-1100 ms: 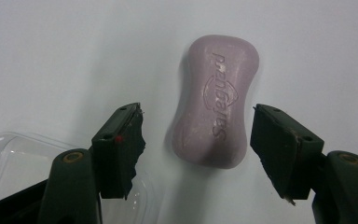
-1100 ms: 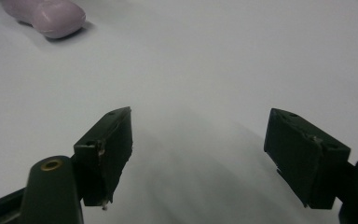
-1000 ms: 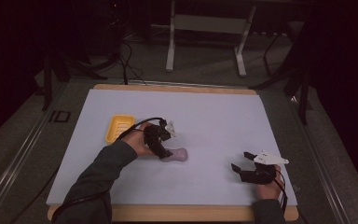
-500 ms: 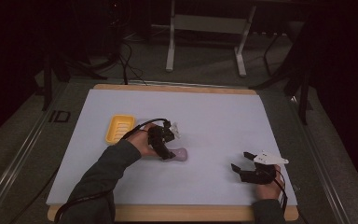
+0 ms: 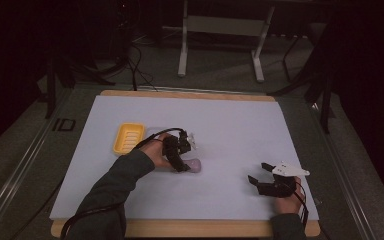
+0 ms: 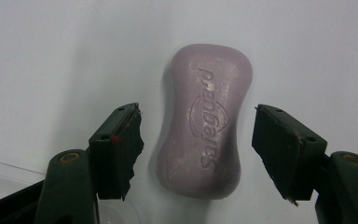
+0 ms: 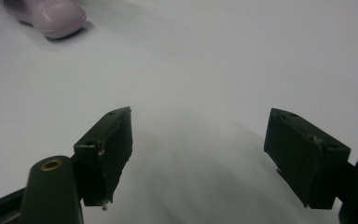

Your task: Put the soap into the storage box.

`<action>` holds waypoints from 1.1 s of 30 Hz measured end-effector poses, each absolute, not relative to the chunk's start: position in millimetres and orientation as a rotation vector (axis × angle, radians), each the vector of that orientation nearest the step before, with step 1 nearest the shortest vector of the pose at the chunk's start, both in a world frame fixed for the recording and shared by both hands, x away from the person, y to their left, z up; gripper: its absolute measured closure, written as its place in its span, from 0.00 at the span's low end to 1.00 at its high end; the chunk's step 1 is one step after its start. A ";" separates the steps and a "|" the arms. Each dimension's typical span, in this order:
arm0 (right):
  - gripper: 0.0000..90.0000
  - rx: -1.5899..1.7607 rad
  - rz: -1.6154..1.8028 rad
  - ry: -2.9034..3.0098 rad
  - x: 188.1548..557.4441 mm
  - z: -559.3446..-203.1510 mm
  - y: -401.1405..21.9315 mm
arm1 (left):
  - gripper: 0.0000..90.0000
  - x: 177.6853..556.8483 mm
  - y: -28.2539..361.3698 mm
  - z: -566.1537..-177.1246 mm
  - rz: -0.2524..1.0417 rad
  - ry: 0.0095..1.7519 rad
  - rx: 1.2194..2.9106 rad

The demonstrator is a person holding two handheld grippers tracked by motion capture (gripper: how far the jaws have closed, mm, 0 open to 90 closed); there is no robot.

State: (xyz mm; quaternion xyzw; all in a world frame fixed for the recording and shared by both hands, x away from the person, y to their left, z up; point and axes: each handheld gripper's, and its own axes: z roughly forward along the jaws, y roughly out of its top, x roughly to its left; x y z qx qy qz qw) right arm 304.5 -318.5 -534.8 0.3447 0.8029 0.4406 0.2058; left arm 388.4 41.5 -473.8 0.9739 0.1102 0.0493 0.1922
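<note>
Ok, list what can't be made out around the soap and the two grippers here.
- Soap, high view: its near end is hidden under the left gripper.
- Soap, right gripper view: cut off by the top edge.
- Soap dish, high view: too small and dim to read its inside.
- Right gripper, high view: jaws small and dark against the table.

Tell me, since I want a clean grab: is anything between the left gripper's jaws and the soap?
Nothing visible. The left gripper straddles the purple soap bar, jaws open with bare gaps either side.
</note>
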 end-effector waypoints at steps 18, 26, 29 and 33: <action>0.26 0.960 1.229 2.237 304.4 -534.8 -318.5 | 0.35 392.1 28.6 -482.9 0.098 0.280 2.797; 0.26 0.959 1.229 2.237 304.4 -534.9 -318.5 | 0.35 392.9 24.6 -486.4 0.086 0.278 2.815; 0.26 0.959 1.229 2.237 304.4 -534.8 -318.5 | 0.35 393.3 22.7 -487.9 0.081 0.269 2.824; 0.26 0.959 1.228 2.238 304.4 -534.8 -318.5 | 0.36 393.9 20.6 -490.1 0.075 0.255 2.839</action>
